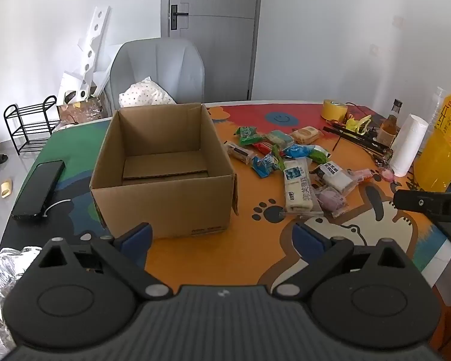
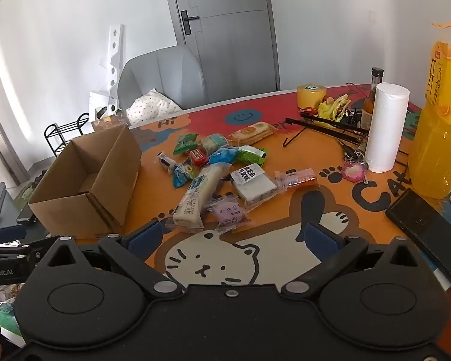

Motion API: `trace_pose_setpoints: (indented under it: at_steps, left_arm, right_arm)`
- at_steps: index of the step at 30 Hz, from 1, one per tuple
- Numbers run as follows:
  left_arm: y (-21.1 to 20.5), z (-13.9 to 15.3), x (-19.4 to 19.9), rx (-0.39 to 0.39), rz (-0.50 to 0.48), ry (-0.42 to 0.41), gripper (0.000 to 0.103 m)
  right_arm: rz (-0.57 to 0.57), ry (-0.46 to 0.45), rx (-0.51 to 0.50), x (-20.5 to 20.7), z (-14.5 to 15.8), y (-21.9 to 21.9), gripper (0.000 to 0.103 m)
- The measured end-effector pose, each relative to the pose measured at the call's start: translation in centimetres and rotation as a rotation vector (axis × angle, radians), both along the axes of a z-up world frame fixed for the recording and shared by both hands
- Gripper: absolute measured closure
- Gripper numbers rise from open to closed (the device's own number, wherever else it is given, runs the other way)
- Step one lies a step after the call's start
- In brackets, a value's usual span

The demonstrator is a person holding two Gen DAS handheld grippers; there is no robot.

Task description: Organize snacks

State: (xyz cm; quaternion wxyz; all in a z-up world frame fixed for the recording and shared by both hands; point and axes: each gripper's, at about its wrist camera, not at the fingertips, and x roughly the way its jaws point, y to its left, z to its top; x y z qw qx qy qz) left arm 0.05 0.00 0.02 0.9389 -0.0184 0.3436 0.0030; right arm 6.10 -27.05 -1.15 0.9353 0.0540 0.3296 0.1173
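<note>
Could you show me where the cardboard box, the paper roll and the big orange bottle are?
cardboard box (image 1: 177, 207), left wrist view, front wall.
paper roll (image 2: 385, 129), right wrist view, side.
orange bottle (image 2: 436, 156), right wrist view, lower body.

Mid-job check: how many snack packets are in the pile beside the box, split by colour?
Green packets: 2
Blue packets: 2
White packets: 2
Red packet: 1
Purple packet: 1
Tan packet: 1
Pale or clear packets: 3
Total: 12
</note>
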Motion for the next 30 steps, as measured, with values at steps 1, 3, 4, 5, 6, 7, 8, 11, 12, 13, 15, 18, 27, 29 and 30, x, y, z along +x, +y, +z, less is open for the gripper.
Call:
trace_pose_setpoints:
  at_steps: [1,3,4,5,6,7,8,11,12,13,15,18,27,29,30]
  left_arm:
    - [0.0,0.0,0.0,0.001,0.000,0.000,0.004]
    - [-0.1,0.1,0.2,0.002,0.000,-0.003,0.004]
    - [-0.2,0.1,0.3,0.003,0.001,-0.003,0.004]
    - [-0.2,0.1,0.4,0.003,0.001,-0.004,0.004]
    - [-0.3,0.1,0.5,0.003,0.000,-0.005,0.004]
    - [-0.2,0.1,-0.2,-0.007,0.000,-0.012,0.004]
    - [-0.2,0.1,-0.2,-0.005,-0.001,-0.012,0.004]
    - [-0.2,0.1,-0.2,-0.012,0.003,-0.017,0.004]
    - [-0.2,0.1,-0.2,-0.013,0.003,-0.018,0.004]
    - [-0.2,0.1,-0.1,-0.011,0.004,-0.020,0.004]
    - [-0.1,0.5,-0.1,-0.003,0.010,-0.025,0.004]
    - [0.1,0.5,-0.5,-0.006,0.010,-0.034,0.004]
    - [0.6,0.0,-0.3,-0.022,0.020,-0.021,0.004]
    - [0.6,0.0,-0.3,-0.023,0.022,-0.020,0.004]
    - [0.6,-0.1,-0.3,-0.024,0.023,-0.020,0.004]
  right_arm:
    - [0.002,-0.003,0.002,-0.1,-0.1,-0.2,0.000]
    - [0.000,0.010,-0.025,0.0,0.0,0.4,0.000]
    - [-0.002,0.008,-0.028,0.0,0.0,0.5,0.000]
    - [-0.004,0.008,-0.030,0.1,0.1,0.5,0.000]
    - [-0.006,0.008,-0.031,0.2,0.1,0.5,0.000]
    - [-0.006,0.008,-0.031,0.3,0.1,0.6,0.000]
    - [-0.002,0.007,-0.037,0.3,-0.2,0.7,0.000]
    - [0.000,0.005,-0.035,0.2,-0.1,0.8,0.000]
    - [0.000,0.005,-0.038,0.3,-0.1,0.9,0.000]
    - [0.000,0.002,-0.042,0.2,0.0,0.8,0.000]
    - [-0.008,0.006,-0.053,0.3,0.0,0.9,0.000]
    - [-0.007,0.009,-0.049,0.3,0.0,0.8,0.000]
    - [-0.002,0.015,-0.044,0.1,-0.5,1.2,0.000]
    - [-0.002,0.020,-0.036,0.2,-0.6,1.2,0.000]
    - [-0.001,0.022,-0.035,0.2,-0.6,1.2,0.000]
